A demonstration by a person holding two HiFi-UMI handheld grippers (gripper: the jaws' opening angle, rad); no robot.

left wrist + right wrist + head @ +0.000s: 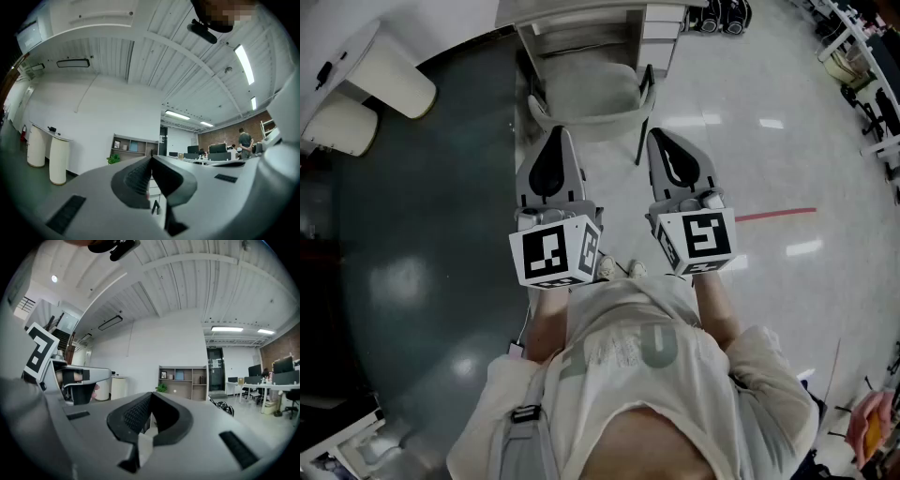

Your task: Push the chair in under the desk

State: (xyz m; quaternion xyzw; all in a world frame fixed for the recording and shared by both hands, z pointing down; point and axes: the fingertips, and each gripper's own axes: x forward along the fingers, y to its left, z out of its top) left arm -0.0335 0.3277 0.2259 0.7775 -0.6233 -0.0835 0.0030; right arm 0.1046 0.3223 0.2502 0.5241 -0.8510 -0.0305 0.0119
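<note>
A grey-green armchair (pixel 586 94) with thin black legs stands on the floor ahead of me, its back toward me and its seat facing the white desk (pixel 572 13) at the top of the head view. My left gripper (pixel 557 133) is held just short of the chair's back on the left, jaws shut with nothing between them. Level with it on the right, my right gripper (pixel 660 135) is also shut and empty. The left gripper view shows its dark pads (pixel 140 178) pressed together, pointing up into the room. The right gripper view shows the same of its own pads (pixel 136 414).
A white drawer unit (pixel 662 21) stands right of the desk. Two white rounded counters (pixel 380 80) sit at the far left on the dark floor. A red line (pixel 775 215) crosses the pale floor on the right. Office chairs (pixel 872 98) line the right edge.
</note>
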